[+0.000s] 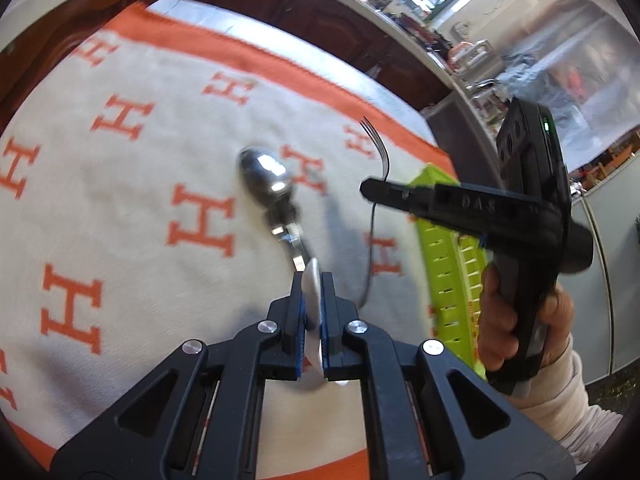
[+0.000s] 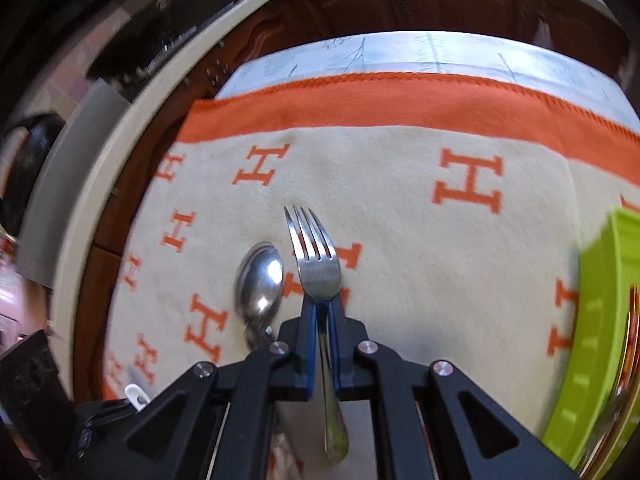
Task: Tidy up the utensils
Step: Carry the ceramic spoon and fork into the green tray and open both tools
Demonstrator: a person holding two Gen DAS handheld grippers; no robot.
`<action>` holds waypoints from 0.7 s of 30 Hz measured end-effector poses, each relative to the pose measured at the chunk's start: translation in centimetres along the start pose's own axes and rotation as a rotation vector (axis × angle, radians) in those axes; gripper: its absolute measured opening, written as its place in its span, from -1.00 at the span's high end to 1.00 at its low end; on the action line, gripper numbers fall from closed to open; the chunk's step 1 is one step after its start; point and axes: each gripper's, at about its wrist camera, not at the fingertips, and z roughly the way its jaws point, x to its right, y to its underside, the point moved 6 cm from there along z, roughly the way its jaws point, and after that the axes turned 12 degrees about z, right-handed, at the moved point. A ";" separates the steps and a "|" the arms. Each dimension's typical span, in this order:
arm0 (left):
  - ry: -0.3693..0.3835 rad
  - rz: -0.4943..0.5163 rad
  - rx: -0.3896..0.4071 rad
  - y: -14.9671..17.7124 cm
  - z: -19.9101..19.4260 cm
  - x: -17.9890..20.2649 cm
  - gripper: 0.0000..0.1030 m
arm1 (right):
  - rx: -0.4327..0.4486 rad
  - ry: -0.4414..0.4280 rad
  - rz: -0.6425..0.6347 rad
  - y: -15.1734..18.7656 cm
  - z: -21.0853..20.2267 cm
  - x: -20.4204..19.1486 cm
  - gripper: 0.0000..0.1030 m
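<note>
Left claw (image 1: 314,292): I am gripping the white-handled spoon (image 1: 266,176), bowl ahead. Right claw (image 2: 322,308): I am clamping the fork (image 2: 314,256), tines forward. Green tray (image 2: 600,320) lying right; I am keeping both level.

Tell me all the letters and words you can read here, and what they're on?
"H": big orange letters, repeated all over the cream blanket.
"DAS": raised letters, faint, on the finger of the right tongs, seen from the left camera.
Labels on the far cluttered shelves: too blurred to read.
No numbers can be read.
</note>
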 end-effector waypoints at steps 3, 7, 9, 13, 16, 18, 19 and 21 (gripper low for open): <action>0.012 0.043 0.016 -0.9 0.1 1.8 0.94 | 0.021 -0.043 0.034 0.6 -2.1 0.7 0.91; 0.026 0.123 0.039 -1.7 -0.1 4.9 0.93 | 0.062 -0.074 0.049 1.5 -4.8 1.7 0.91; 0.032 0.149 0.036 -1.9 -0.2 6.3 0.93 | 0.091 -0.091 0.052 1.8 -5.8 2.0 0.91; 0.045 0.230 0.034 -2.8 -0.5 10.1 0.93 | 0.131 -0.122 0.081 2.9 -8.3 3.2 0.91; 0.065 0.288 0.040 -3.6 -0.8 13.1 0.93 | 0.177 -0.131 0.091 3.7 -10.9 4.1 0.91; 0.088 0.323 0.039 -4.1 -0.9 15.4 0.93 | 0.215 -0.133 0.101 4.1 -13.1 5.0 0.91; 0.099 0.339 0.036 -4.3 -0.9 16.5 0.93 | 0.237 -0.133 0.103 4.4 -14.3 5.4 0.91; 0.125 0.385 0.020 -4.5 -0.4 19.2 0.93 | 0.273 -0.124 0.107 5.0 -16.8 6.4 0.91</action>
